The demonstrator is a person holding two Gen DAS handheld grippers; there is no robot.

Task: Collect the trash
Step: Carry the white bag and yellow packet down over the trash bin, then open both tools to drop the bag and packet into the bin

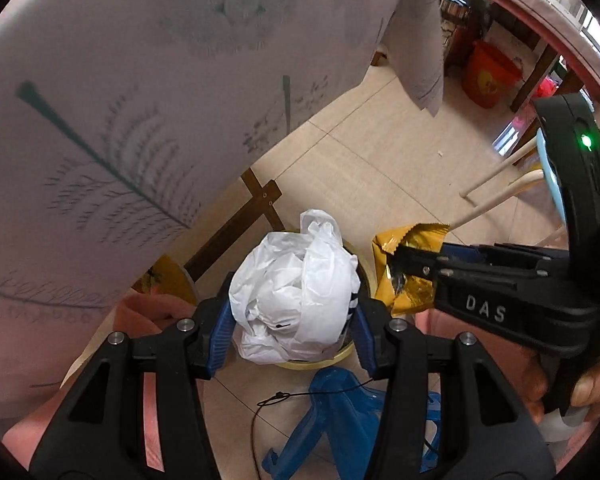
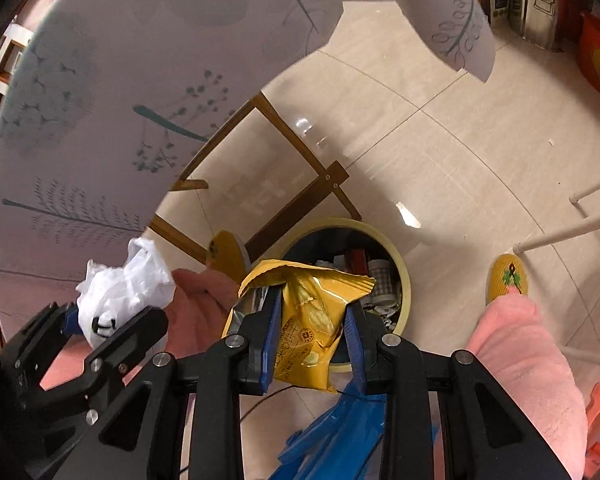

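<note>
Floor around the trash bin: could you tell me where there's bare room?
Bare tile lies beyond the trash bin, between wooden table legs and white chair legs. Crowded nearer: blue stool, slippers.

Grippers: 2, the left gripper and the right gripper. Crumpled white plastic bag: 1. Yellow snack wrapper: 1. Round trash bin: 1 (contents too jumbled to count). Yellow slippers: 2 seen, one by the right leg, one at the table's edge. Red bucket: 1. Blue plastic stool: 1.
</note>
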